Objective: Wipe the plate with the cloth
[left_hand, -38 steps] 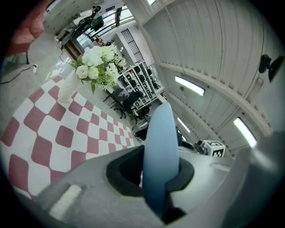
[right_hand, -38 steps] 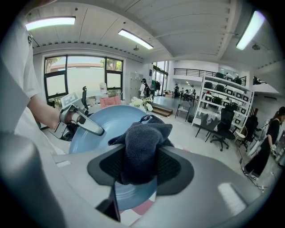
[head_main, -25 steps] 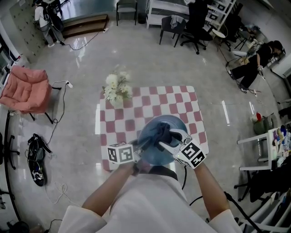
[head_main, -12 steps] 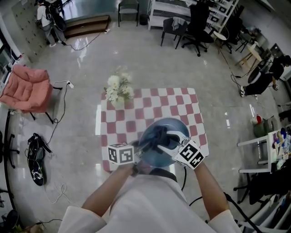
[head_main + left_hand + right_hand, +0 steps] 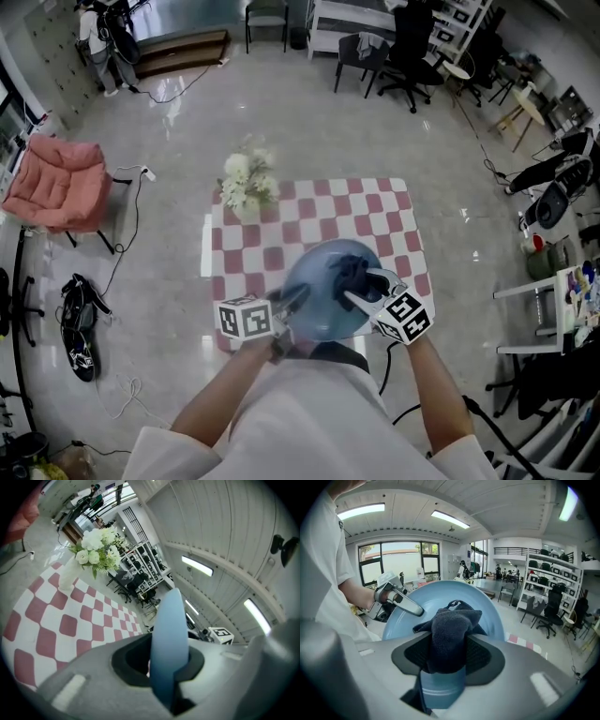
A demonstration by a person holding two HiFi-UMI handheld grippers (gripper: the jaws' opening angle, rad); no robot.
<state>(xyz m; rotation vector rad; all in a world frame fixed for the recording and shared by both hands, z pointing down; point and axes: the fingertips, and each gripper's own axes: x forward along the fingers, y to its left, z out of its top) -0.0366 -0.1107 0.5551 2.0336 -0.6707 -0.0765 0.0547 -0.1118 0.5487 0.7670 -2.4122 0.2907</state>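
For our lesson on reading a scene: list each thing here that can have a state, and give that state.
plate: held tilted above the table, rim clamped.
cloth: bunched, against the plate's face.
left tongs: shut on plate.
right tongs: shut on cloth.
flower vase: upright on table.

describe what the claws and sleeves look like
The left claw and right claw are pale grey with black pads. Each carries a white cube with black square markers. The person wears a white short-sleeved top; a black cable hangs near the right arm.
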